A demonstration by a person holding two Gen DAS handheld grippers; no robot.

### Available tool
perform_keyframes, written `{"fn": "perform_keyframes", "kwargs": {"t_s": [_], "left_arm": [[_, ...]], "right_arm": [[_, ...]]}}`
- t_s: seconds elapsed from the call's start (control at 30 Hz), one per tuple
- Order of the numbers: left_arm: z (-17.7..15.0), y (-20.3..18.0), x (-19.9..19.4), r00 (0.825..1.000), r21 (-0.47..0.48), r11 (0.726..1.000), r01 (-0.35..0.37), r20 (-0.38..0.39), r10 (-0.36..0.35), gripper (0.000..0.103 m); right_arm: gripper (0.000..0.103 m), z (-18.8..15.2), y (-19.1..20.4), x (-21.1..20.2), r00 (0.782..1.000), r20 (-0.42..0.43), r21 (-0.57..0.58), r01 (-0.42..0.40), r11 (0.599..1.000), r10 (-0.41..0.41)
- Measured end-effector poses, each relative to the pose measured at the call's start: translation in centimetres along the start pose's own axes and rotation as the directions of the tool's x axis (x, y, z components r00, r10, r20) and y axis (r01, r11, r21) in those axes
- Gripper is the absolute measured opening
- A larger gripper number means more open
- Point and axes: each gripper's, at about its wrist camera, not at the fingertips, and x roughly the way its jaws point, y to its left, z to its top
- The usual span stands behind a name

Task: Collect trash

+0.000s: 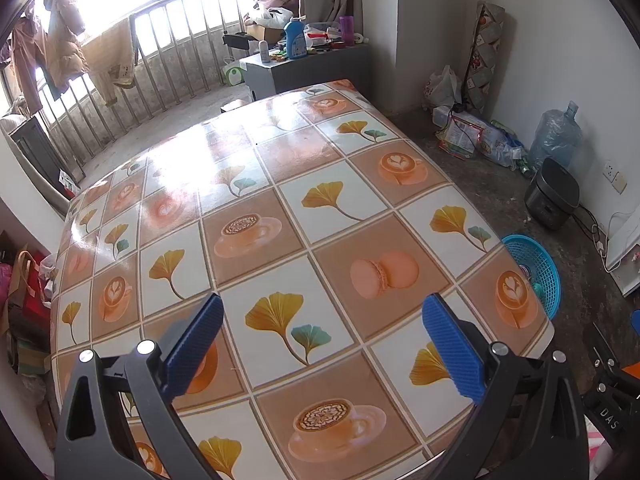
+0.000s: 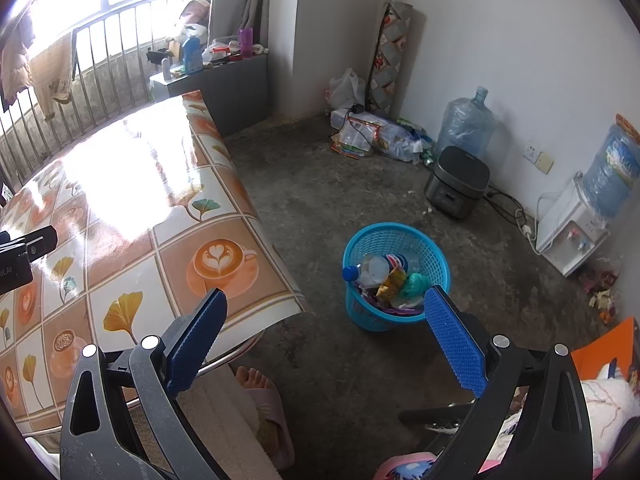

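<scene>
A blue mesh waste basket (image 2: 436, 248) stands on the floor right of the table, holding a plastic bottle (image 2: 370, 269), a yellow wrapper (image 2: 390, 282) and a green crumpled bag (image 2: 416, 283). Its rim (image 1: 538, 264) peeks past the table edge in the left wrist view. My right gripper (image 2: 325, 316) hovers open over the floor, just in front of the basket, nothing between its blue pads. My left gripper (image 1: 322, 320) is open above the patterned tablecloth (image 1: 280, 216), also holding nothing. No loose trash shows on the tablecloth.
A person's slippered foot (image 2: 262, 396) rests under the table edge. Along the far wall sit a black cooker (image 2: 456, 182), water jugs (image 2: 466, 124), a dispenser (image 2: 570, 232) with cables, and a pile of bags and wrappers (image 2: 372, 134). A cluttered grey cabinet (image 1: 308, 66) stands behind the table.
</scene>
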Motion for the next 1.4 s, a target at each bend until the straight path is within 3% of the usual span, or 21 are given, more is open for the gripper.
{"fn": "perform_keyframes", "kwargs": {"t_s": [1.4], "left_arm": [[-0.14, 0.23, 0.4, 1.0, -0.003, 1.0, 0.001, -0.004, -0.001, 0.097]], "right_arm": [[0.095, -0.05, 0.28, -0.09, 1.0, 0.0, -0.001, 0.003, 1.0, -0.003]]}}
